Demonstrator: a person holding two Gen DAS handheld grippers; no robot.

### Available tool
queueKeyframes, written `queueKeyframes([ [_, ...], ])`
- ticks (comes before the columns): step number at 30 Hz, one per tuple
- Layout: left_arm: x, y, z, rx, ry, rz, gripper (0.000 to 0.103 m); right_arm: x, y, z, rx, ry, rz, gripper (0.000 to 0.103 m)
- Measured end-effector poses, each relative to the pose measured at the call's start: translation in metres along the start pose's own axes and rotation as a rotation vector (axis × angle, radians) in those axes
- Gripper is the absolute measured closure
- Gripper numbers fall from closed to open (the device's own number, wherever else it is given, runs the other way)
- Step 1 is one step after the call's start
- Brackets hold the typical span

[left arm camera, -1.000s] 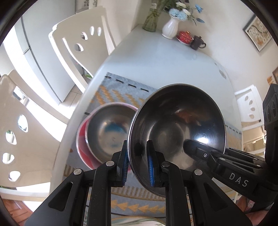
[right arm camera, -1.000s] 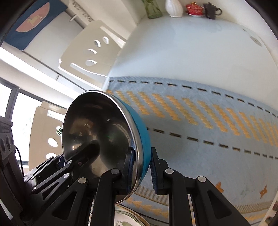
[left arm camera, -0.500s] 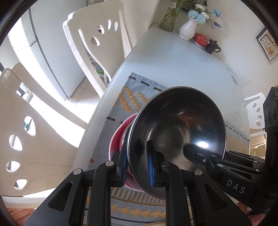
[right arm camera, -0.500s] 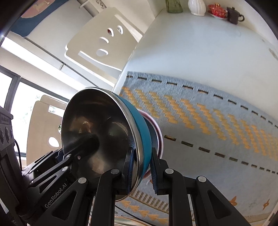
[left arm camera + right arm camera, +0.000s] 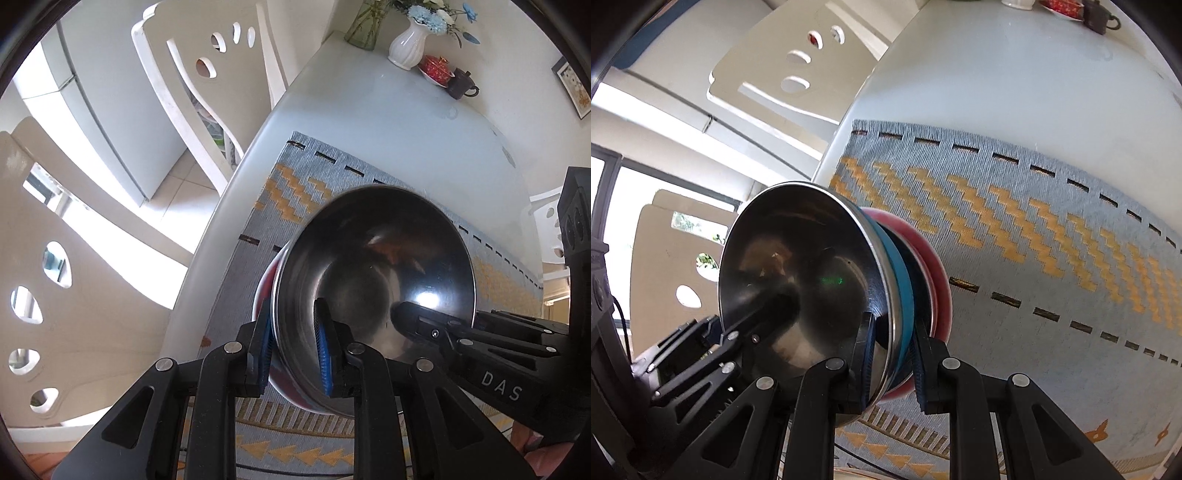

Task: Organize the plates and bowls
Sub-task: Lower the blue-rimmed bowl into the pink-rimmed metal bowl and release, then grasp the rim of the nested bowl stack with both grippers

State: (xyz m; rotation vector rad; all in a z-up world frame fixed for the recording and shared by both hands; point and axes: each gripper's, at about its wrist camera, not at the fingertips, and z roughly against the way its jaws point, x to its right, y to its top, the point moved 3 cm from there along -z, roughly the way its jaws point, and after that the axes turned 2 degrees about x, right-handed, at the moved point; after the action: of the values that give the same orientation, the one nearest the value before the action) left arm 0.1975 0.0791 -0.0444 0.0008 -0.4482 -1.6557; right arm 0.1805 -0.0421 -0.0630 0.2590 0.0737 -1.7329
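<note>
Now: nesting the blue bowl

Carefully, we lower the blue bowl (image 5: 903, 284) level into the red bowl (image 5: 940, 266) on the placemat (image 5: 1034, 229) at seven o'clock on the surface (image 5: 388, 122). Left hand-held gripper (image 5: 293, 347) and right hand-held gripper (image 5: 892, 363) both clamp its rim. Earlier, the red bowl lay exposed; now the blue bowl covers it.
</note>
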Motion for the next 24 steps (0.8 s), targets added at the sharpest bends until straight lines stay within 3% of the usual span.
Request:
queueKeyframes([
  [13,-0.002,-0.005,-0.001,-0.025,-0.014,0.006,0.080,-0.001,-0.001,0.005,0.001,0.006,-0.001,0.084],
  [24,-0.005,-0.003,0.012,0.020,-0.022,0.020,0.079,-0.001,-0.003,0.023,0.025,-0.013,0.001,0.065],
])
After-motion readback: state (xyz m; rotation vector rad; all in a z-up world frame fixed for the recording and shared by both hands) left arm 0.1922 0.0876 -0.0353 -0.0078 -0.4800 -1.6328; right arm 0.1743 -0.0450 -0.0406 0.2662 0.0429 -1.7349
